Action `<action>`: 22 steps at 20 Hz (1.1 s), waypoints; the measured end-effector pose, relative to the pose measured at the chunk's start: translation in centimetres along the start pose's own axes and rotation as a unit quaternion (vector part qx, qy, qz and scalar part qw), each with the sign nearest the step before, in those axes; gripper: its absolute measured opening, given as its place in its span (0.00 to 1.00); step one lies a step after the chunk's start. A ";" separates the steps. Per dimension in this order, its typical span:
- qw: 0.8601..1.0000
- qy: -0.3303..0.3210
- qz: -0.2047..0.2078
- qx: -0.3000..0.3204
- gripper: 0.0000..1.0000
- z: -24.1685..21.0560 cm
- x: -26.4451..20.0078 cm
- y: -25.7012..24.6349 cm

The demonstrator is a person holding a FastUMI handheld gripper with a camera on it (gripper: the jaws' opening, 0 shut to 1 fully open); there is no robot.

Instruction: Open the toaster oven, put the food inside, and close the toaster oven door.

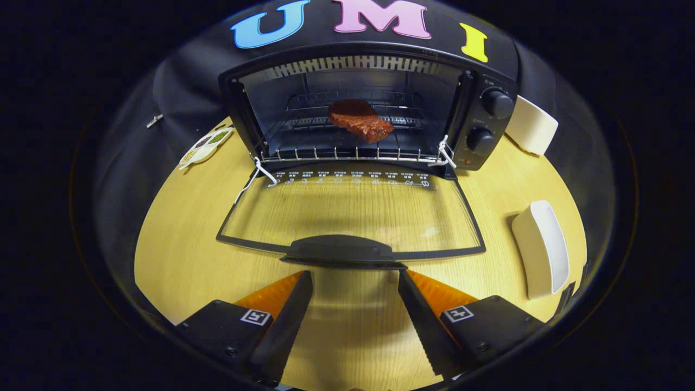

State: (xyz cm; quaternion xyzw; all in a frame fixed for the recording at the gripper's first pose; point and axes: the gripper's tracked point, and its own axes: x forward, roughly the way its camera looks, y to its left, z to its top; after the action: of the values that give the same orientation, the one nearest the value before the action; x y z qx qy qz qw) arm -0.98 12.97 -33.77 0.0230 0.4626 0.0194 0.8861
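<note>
A black toaster oven (369, 108) stands at the back of the wooden table. Its glass door (350, 209) hangs fully down, lying flat toward me, with the dark handle (341, 251) at its near edge. A reddish-brown piece of food (359, 120) rests on the wire rack (347, 142) inside the oven. My gripper (355, 277) is open, with bare table between its fingers. The fingertips sit just short of the door handle, one on each side of it, touching nothing.
Two knobs (497, 103) sit on the oven's right panel. A white dish (543, 247) lies right of the door, another white container (532, 126) beside the oven's right side. A small divided plate (205, 145) rests left of the oven.
</note>
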 end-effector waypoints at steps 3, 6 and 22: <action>1.000 -0.001 0.006 -0.003 0.99 0.0 0.2 0.2; 1.000 -0.015 0.016 0.005 0.99 0.6 -0.8 0.2; 0.983 -0.176 0.026 -0.049 0.98 15.1 -7.1 0.8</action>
State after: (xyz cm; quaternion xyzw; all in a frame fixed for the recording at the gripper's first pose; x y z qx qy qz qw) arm 7.33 13.07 -19.25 -0.0051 0.2970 0.0608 0.9529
